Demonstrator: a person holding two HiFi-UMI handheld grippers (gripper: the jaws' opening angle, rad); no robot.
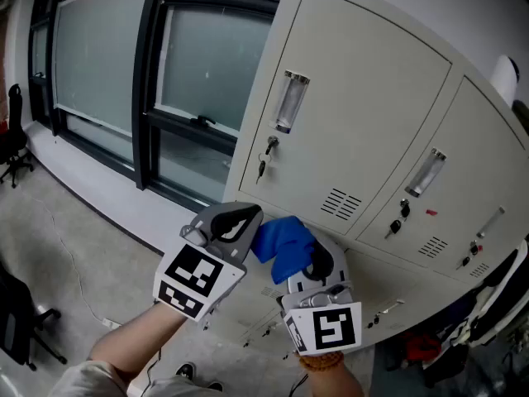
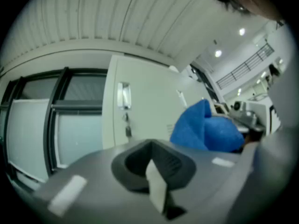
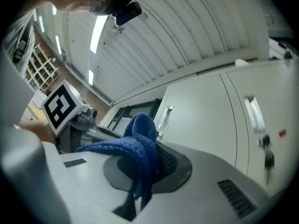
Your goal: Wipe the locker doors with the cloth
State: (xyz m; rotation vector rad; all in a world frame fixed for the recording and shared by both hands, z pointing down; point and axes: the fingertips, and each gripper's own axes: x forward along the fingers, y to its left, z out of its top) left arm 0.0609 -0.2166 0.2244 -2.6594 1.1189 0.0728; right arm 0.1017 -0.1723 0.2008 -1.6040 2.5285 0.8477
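You are gripping the blue cloth in the right tongs, clamped on one fold, with the rest bunching loose just short of the locker doors. Your left tongs are sitting closed on nothing beside it. Pressing hard could drag that fold free, or the loose bunch could snag the hanging keys.
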